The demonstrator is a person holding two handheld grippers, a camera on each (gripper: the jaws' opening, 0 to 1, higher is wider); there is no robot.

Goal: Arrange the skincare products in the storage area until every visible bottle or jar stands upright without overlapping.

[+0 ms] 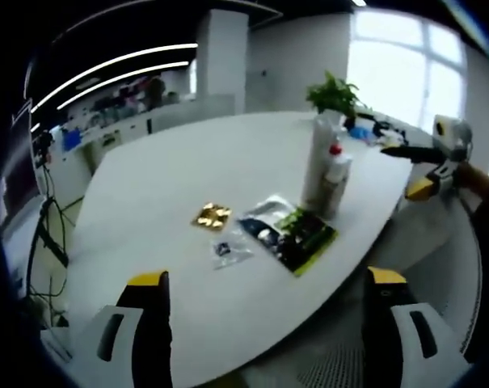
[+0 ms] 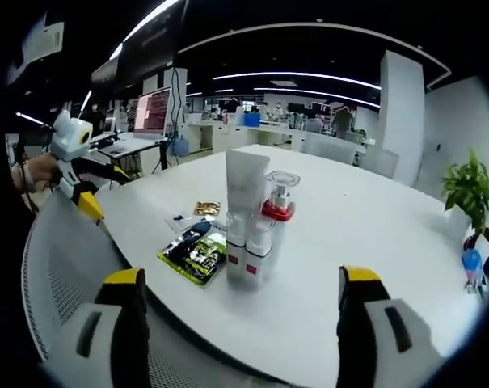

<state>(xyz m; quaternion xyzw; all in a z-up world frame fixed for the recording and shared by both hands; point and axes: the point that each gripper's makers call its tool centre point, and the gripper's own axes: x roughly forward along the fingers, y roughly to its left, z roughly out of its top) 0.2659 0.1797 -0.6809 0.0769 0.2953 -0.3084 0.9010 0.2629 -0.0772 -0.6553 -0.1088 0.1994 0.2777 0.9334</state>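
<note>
Both grippers hang back from a white table (image 2: 373, 234) with jaws spread wide and empty, before any approach. The skincare bottles (image 2: 252, 230) stand upright, clustered tight beside a green-and-black sachet (image 2: 194, 255) lying flat, so the next move is likely to reach in and separate them. The left gripper (image 1: 268, 291) view shows a potted plant (image 1: 335, 93) behind the cluster; the right gripper (image 2: 240, 295) view shows a laptop (image 2: 151, 113) beyond the table.

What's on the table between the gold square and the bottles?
In the left gripper view, a dark green packet lies between the gold square and the bottles.
</note>
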